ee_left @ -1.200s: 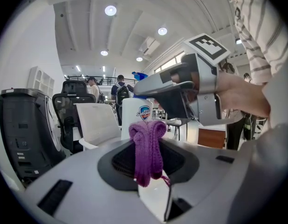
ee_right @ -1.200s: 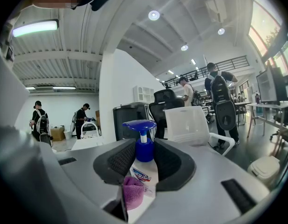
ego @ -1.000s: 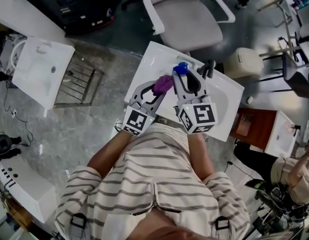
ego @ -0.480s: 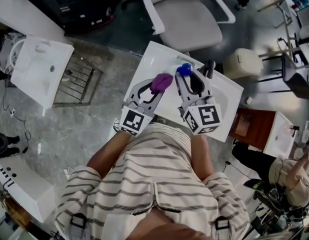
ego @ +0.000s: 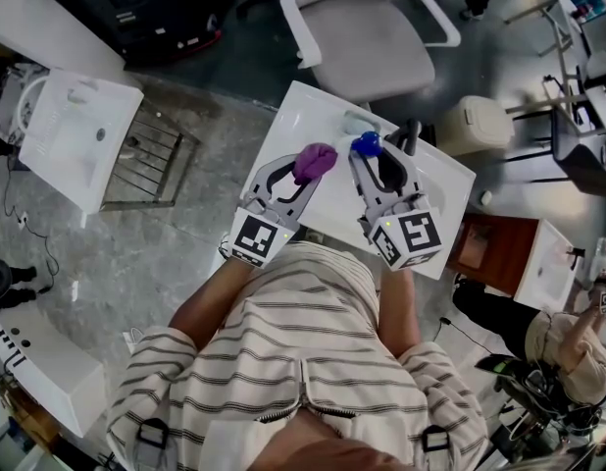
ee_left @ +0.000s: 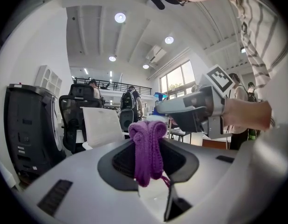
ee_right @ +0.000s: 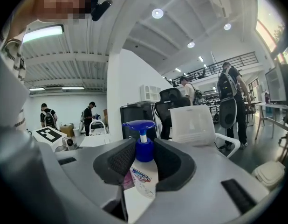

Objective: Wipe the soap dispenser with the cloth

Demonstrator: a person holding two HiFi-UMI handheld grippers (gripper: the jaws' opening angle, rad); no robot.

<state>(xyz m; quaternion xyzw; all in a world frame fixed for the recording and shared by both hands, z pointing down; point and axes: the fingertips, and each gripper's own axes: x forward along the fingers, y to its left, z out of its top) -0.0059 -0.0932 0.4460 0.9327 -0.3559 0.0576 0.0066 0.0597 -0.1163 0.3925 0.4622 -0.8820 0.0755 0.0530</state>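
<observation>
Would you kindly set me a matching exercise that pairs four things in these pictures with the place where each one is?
Things:
1. purple cloth
2. soap dispenser
3. office chair
4. beige bin

Places:
A. beside the white washbasin, at the head view's right
B. gripped in the right tongs
C. beyond the washbasin's far edge
D. gripped in the left tongs

Pairs: 1-D, 2-B, 3-C, 4-A

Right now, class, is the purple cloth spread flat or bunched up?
Bunched up: the purple cloth is a folded wad pinched between the fingers of the left gripper, not laid open.
</observation>
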